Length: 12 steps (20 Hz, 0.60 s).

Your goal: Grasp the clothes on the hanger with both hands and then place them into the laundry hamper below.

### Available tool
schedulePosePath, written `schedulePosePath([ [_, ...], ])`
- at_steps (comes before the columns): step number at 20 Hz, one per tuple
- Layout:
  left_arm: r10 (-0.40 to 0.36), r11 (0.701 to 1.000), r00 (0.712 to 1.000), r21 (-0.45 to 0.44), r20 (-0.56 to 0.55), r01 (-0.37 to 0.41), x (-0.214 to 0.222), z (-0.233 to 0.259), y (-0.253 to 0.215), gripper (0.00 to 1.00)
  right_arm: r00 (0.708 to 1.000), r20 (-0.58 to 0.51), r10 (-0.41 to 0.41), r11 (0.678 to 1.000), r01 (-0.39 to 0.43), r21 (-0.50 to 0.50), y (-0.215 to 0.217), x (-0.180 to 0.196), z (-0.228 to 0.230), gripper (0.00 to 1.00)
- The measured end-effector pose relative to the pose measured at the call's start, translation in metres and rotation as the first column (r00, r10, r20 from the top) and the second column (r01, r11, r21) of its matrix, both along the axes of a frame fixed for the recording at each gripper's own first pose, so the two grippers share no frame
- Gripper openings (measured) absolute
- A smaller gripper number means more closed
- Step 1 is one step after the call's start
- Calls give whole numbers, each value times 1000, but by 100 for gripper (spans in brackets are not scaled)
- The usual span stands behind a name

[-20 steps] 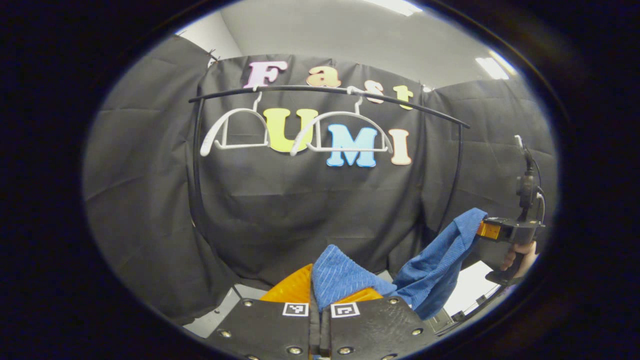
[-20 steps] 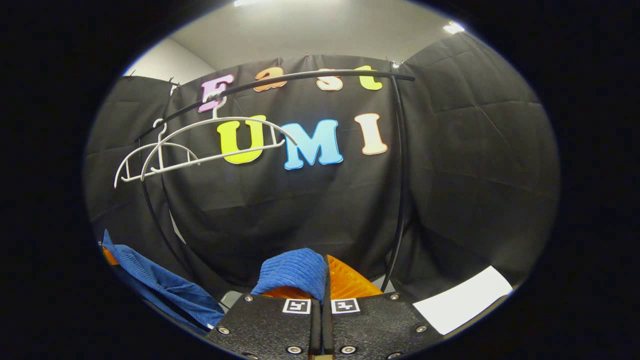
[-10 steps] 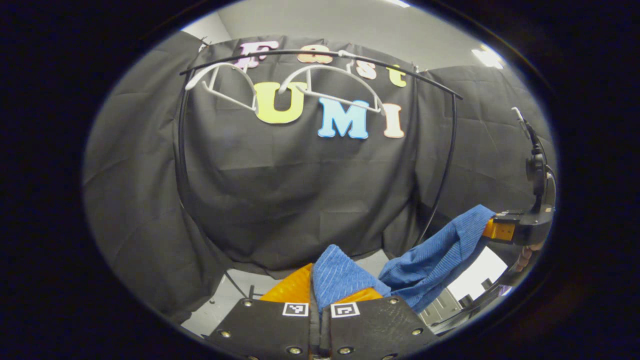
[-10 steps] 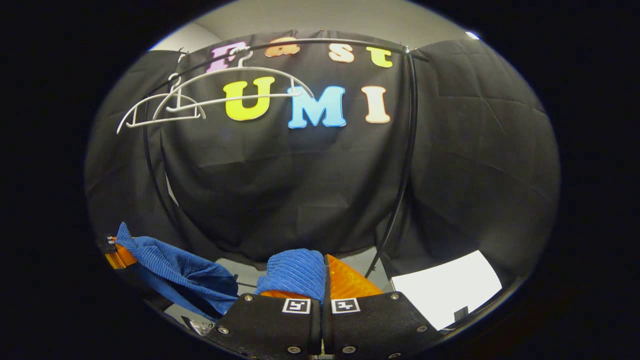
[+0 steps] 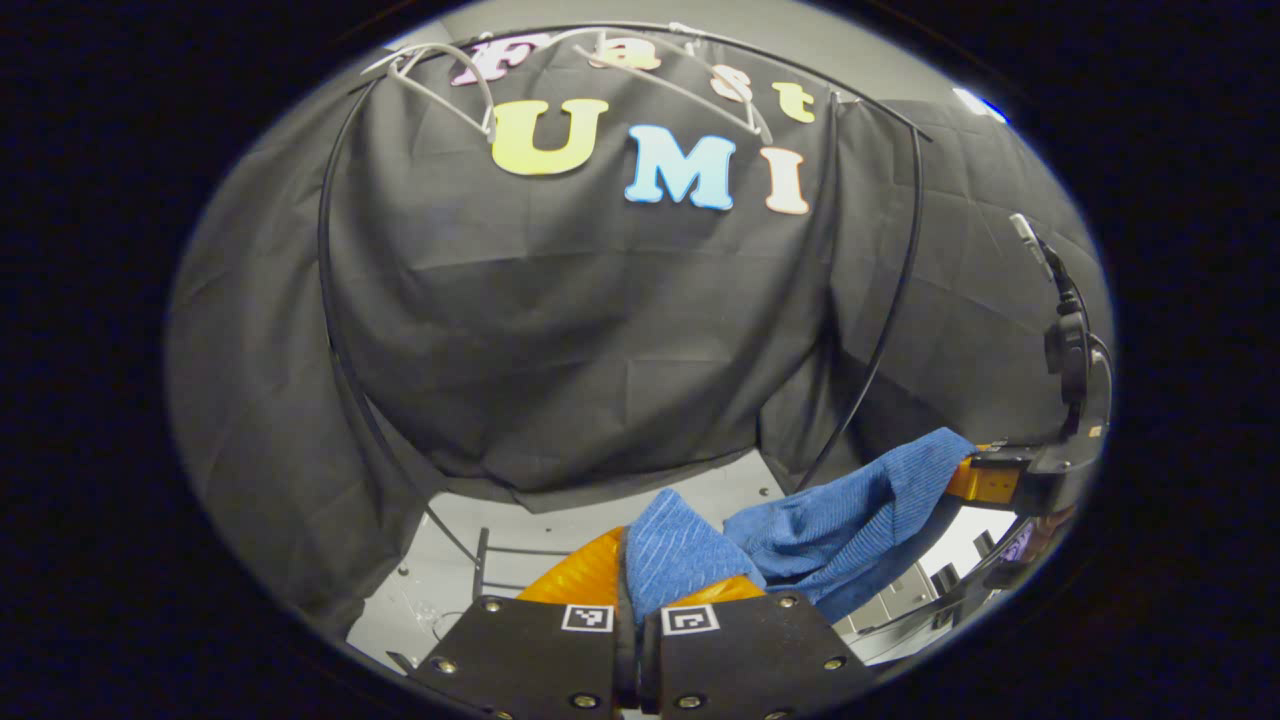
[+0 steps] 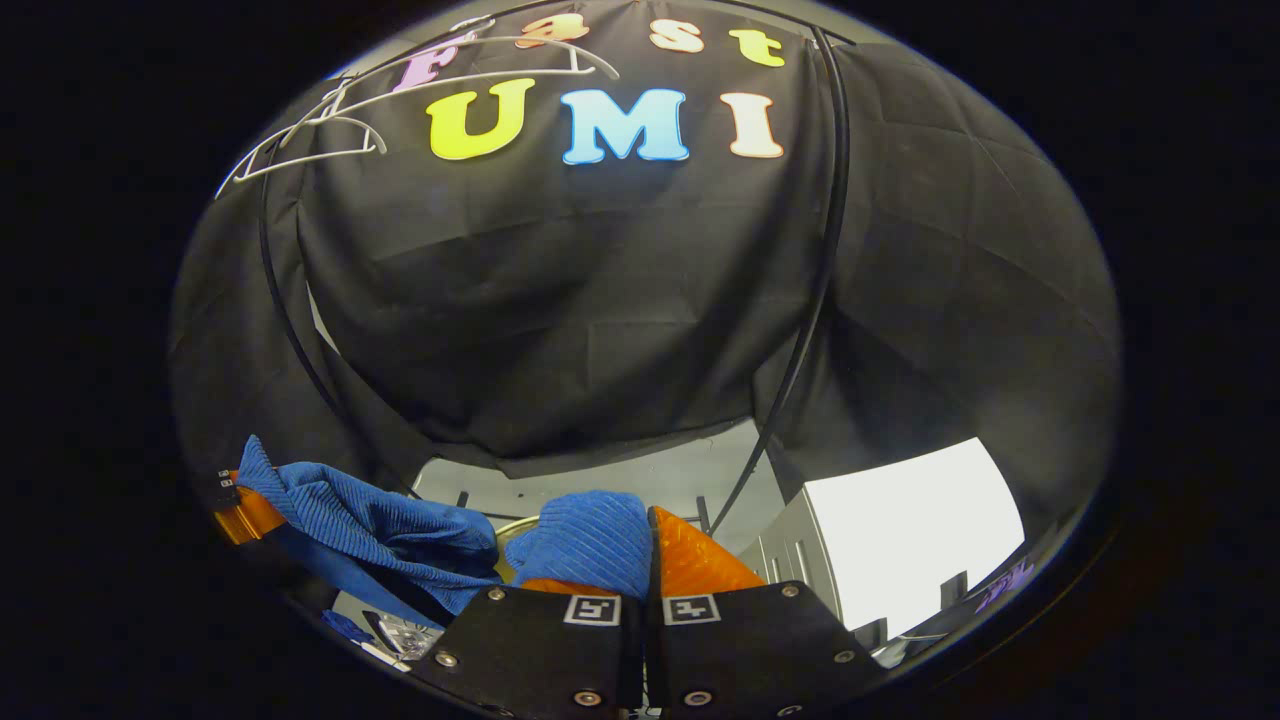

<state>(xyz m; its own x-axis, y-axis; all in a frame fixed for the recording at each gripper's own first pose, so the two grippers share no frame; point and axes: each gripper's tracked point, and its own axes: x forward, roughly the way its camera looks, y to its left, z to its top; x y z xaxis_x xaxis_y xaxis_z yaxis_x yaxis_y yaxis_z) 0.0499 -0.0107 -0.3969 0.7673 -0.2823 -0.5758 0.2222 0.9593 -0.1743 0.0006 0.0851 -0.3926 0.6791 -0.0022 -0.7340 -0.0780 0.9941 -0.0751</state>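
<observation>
The left gripper [image 5: 632, 590] is clenched on one end of the blue cloth [image 5: 850, 515], and the right gripper [image 6: 648, 575] pinches the other end, so it sags between them, off the white hangers [image 6: 330, 125] on the black rack [image 6: 815, 300] behind. The hamper is hidden below; a blind release may miss it.

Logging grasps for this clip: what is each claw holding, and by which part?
Both hold the same blue garment: the left claw pinches one bunched end, the right claw the opposite end, cloth sagging between.
</observation>
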Motion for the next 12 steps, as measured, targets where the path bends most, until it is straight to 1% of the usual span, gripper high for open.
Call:
schedulePosePath([
  [1, 1, 1000, 1000, 1, -19, -1, 0, -17, -6, 1, 1000, -19, -5, 1000, 5, 0, -2, -3, -12, 1],
  [2, 4, 1000, 999, 8, -39, -4, 2, -31, -9, 3, 999, -37, -12, 1000, 12, 0, -4, -6, -24, 1],
  [3, 7, 1000, 999, 13, -54, -6, 4, -39, -11, 1, 998, -56, -19, 1000, 19, -2, -6, -9, -35, 1],
  [4, 7, 1000, 998, 14, -66, -7, 7, -49, -14, 3, 997, -75, -25, 1000, 25, -6, -10, -11, -45, 1],
  [6, 8, 1000, 996, 13, -94, -6, 9, -66, -19, 3, 993, -113, -35, 999, 34, -11, -14, -15, -62, 1],
  [9, 9, 1000, 990, 13, -137, -8, 11, -93, -23, 3, 984, -171, -52, 999, 48, -25, -17, -19, -81, 1],
  [12, 24, 1000, 985, 14, -170, -22, 13, -112, -21, 3, 977, -206, -53, 998, 46, -42, -16, -20, -93, 2],
])
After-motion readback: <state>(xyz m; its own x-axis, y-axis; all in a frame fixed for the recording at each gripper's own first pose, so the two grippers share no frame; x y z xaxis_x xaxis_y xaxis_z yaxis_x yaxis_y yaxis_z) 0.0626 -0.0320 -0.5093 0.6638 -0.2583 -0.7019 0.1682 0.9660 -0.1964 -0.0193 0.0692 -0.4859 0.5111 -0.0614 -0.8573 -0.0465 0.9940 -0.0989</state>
